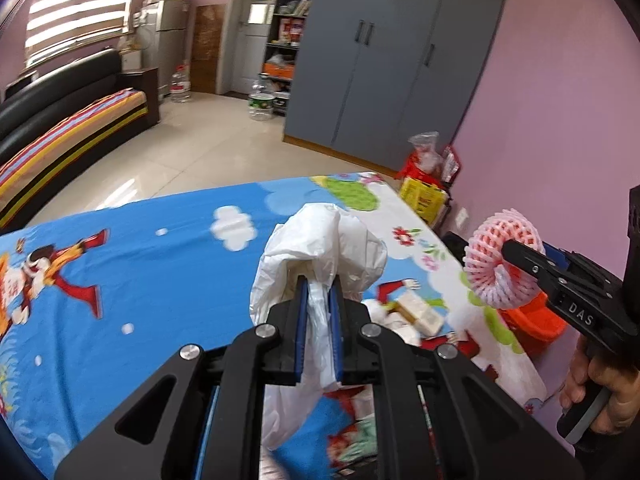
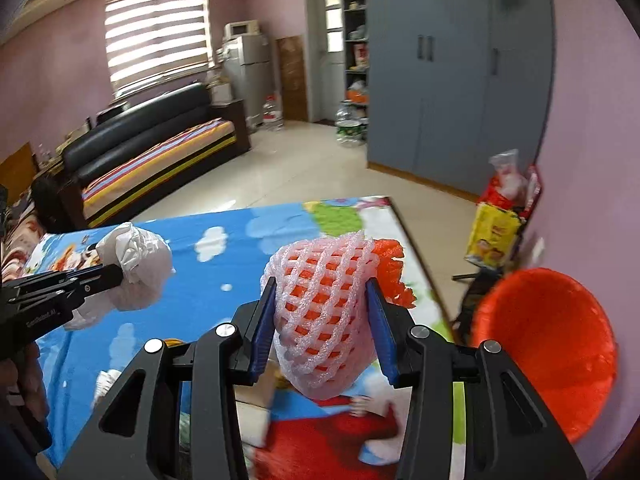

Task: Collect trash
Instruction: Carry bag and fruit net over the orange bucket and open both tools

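Fingers (image 1: 516, 254) marked "DAS" grip foam net (image 1: 502, 256); left gripper (image 1: 320, 288) holds white bag (image 1: 320, 240).

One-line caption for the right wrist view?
Right gripper holds a foam fruit net above the cartoon tablecloth, beside an orange bin.

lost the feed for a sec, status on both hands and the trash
Left gripper shut on white plastic bag. Right gripper shut on foam fruit net. Orange bin close right, path clear.

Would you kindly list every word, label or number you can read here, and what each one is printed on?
"DAS": on the right tongs, as the left wrist view shows.
Lettering on the left tongs' side: too blurred.
Print on the yellow package by the wall: too blurred.
Shelf packages: too small.
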`<action>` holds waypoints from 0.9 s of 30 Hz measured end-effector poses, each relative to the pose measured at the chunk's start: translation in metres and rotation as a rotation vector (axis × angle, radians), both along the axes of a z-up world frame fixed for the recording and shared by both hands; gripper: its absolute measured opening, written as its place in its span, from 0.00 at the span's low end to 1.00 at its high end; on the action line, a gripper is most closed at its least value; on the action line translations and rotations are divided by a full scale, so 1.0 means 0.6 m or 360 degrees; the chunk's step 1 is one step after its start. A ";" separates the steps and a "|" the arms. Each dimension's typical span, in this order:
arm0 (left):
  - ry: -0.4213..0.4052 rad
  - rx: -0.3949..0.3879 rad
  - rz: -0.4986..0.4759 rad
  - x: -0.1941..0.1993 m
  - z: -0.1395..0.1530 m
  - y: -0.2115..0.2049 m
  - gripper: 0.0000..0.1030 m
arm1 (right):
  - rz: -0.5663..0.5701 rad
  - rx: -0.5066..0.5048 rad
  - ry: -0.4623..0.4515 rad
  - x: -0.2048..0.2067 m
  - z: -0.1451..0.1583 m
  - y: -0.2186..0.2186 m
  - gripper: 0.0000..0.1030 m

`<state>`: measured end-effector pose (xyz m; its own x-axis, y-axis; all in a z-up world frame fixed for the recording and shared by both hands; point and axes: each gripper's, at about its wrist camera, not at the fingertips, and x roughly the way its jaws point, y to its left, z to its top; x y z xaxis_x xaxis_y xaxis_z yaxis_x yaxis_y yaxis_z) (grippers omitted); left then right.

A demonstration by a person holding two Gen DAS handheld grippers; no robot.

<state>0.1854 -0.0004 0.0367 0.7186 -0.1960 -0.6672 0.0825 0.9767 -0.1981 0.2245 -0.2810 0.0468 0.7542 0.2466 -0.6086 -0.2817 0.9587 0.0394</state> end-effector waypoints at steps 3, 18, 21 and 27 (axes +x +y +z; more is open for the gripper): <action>-0.0015 0.0009 -0.0074 0.013 0.008 -0.042 0.10 | -0.0084 -0.0023 -0.0027 -0.008 0.001 -0.041 0.41; -0.0073 0.0018 -0.0504 0.089 0.029 -0.291 0.10 | -0.0520 -0.0040 -0.0060 -0.024 -0.012 -0.258 0.41; -0.0077 -0.0005 -0.0570 0.106 0.028 -0.336 0.10 | -0.0586 -0.0054 -0.0051 -0.017 -0.018 -0.293 0.42; -0.0064 -0.0023 -0.0691 0.130 0.027 -0.410 0.10 | -0.0685 -0.0087 -0.0056 -0.005 -0.024 -0.338 0.43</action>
<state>0.2636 -0.2465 0.0529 0.5928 -0.4948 -0.6354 0.4928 0.8469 -0.1998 0.2215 -0.4839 0.0327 0.8016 -0.1267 -0.5842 0.1437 0.9895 -0.0173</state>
